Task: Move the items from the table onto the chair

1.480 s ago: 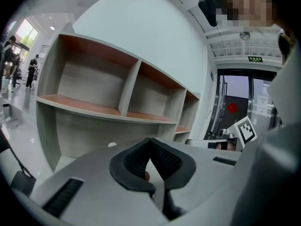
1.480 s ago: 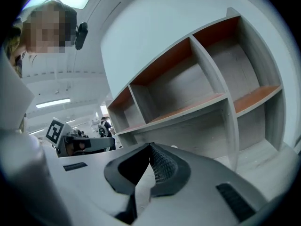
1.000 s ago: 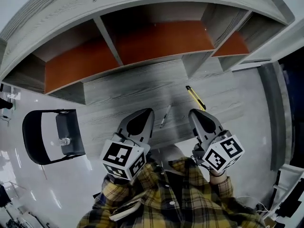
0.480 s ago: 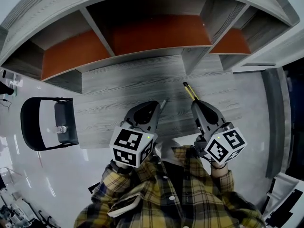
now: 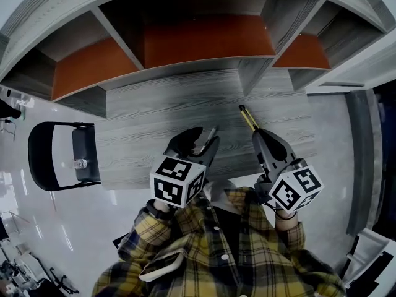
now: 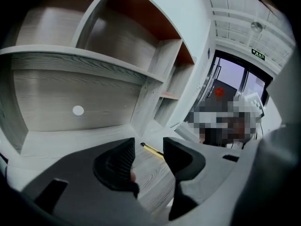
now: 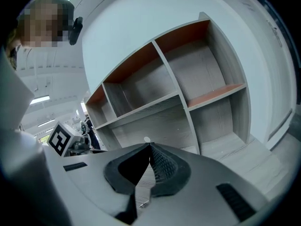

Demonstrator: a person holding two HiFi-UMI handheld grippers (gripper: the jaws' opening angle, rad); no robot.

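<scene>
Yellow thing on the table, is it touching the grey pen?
Apart. The head view shows bare tabletop between the yellow thing and the grey pen.

Tabletop (image 5: pixel 142 122) mostly bare w/ shelf unit (image 5: pixel 204 42) walling the back; chair (image 5: pixel 86 144) seat prob. open at left.

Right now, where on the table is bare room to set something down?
Bare: the table's left half, between the shelf unit and the edge beside the chair; also its right end, past the yellow pen. Crowded: the middle, around the grey pen, left hand-held gripper and right hand-held gripper.
</scene>
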